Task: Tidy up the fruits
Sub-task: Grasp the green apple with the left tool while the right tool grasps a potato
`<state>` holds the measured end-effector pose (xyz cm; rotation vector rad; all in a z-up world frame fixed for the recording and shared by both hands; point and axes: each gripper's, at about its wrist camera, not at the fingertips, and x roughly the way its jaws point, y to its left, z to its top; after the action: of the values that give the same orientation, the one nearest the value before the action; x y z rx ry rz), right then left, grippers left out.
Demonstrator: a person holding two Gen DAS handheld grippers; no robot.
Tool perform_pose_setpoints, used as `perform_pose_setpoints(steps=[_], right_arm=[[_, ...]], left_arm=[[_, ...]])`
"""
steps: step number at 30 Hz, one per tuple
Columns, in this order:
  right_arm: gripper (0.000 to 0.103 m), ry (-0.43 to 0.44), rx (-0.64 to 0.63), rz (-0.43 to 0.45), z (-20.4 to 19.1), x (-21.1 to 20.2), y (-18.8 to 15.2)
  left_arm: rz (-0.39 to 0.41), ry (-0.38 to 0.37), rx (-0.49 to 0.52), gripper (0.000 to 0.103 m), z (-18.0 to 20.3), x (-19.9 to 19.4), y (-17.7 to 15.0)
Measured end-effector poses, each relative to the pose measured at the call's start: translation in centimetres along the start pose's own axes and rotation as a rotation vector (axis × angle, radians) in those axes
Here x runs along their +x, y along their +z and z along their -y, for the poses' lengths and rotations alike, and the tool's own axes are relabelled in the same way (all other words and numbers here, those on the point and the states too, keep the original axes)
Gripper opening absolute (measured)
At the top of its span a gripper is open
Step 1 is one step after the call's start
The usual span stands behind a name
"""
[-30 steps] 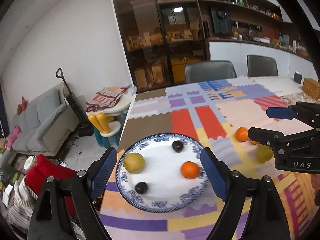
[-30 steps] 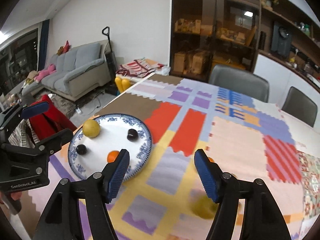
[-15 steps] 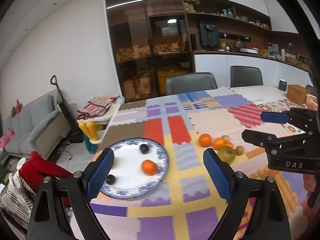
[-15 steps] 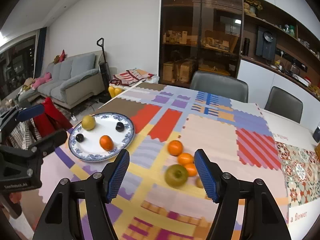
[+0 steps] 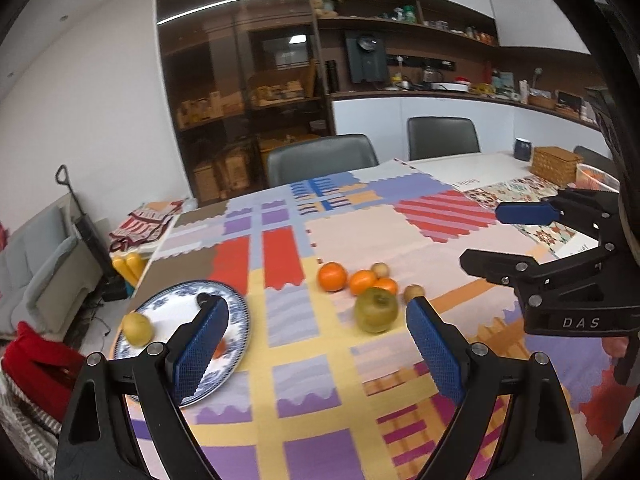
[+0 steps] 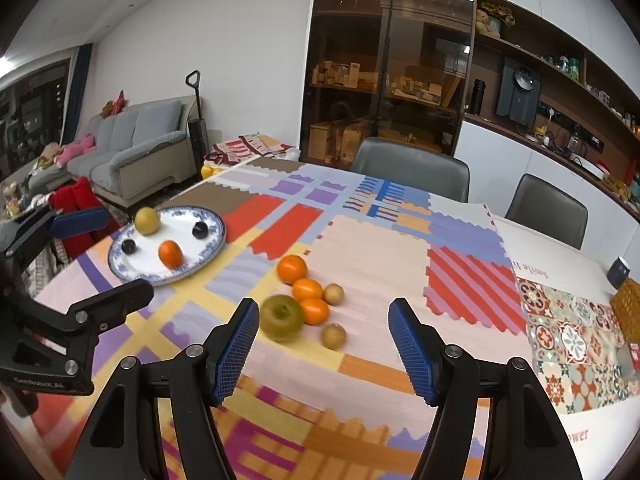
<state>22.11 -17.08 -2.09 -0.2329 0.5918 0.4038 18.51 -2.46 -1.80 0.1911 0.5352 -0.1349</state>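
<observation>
**Both grippers empty above the patchwork table**

Left wrist view: the left gripper [image 5: 316, 344] hangs with jaws spread, gripping nothing. A green apple [image 5: 376, 309] lies between its fingers' lines, touching oranges [image 5: 362, 282] just beyond. The blue-rimmed plate [image 5: 240, 312] sits at near left, carrying a yellow pear [image 5: 137, 329].

Right wrist view: the right gripper [image 6: 320, 346] is spread wide, empty. Apple, three oranges [image 6: 292, 269] and two small brown fruits [image 6: 333, 336] cluster ahead; the plate lies far left.
</observation>
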Motion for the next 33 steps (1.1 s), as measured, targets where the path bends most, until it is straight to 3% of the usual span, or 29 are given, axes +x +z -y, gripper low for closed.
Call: perform_pose_setpoints(steps=[10, 18, 33], right_arm=[[0.068, 0.039, -0.043, -0.034, 1.9, 2.3, -1.9], [0.067, 0.088, -0.039, -0.116, 2.7, 5.6, -2.7], [0.047, 0.195, -0.058, -0.203, 3.1, 10.9, -3.5]], left_arm=[[-0.081, -0.081, 0.049, 0.082, 2.2, 4.2, -0.6], [-0.15, -0.141, 0.044, 0.075, 2.4, 7.6, -1.1], [-0.22, -0.217, 0.094, 0.063, 3.1, 12.2, -1.8]])
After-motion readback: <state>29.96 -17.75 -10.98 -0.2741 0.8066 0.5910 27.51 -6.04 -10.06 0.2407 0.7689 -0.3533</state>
